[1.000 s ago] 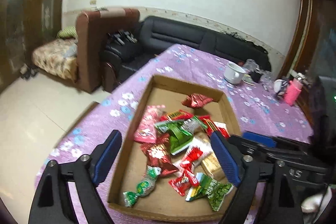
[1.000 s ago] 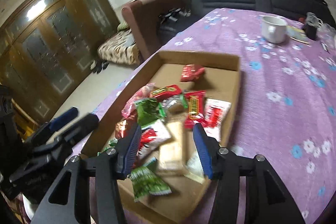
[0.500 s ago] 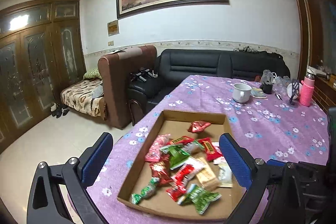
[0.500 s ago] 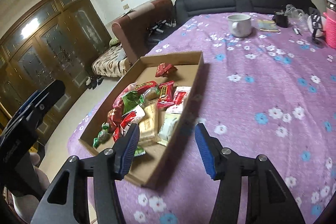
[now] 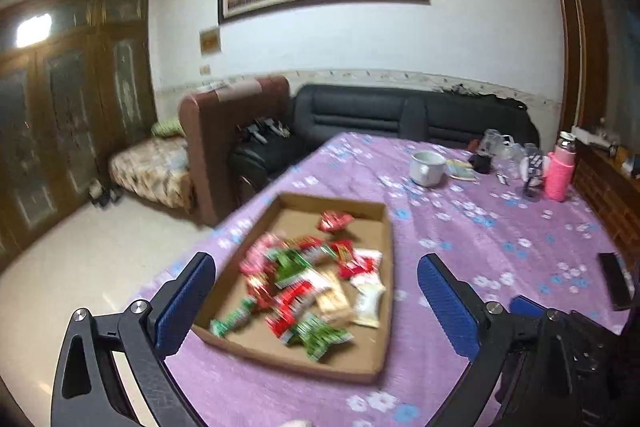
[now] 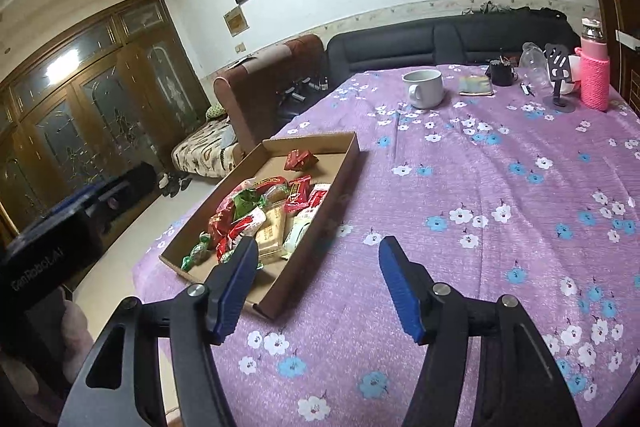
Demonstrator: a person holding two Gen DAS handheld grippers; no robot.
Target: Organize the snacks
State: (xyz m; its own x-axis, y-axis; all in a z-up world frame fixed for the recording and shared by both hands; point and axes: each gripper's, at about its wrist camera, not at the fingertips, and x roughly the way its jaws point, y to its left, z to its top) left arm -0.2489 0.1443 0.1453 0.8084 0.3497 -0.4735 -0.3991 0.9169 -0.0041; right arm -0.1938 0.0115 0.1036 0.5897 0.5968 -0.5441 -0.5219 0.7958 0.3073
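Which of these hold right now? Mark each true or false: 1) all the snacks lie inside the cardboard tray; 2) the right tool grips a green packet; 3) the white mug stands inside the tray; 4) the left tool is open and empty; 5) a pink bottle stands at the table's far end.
1) True: the snacks all lie in the cardboard tray.
2) False: the right tool is open and holds nothing; its jaws have just been opening.
3) False: the white mug stands on the purple tablecloth, beyond the tray.
4) True: the left tool stands wide open with nothing between its jaws.
5) True: the pink bottle stands there.
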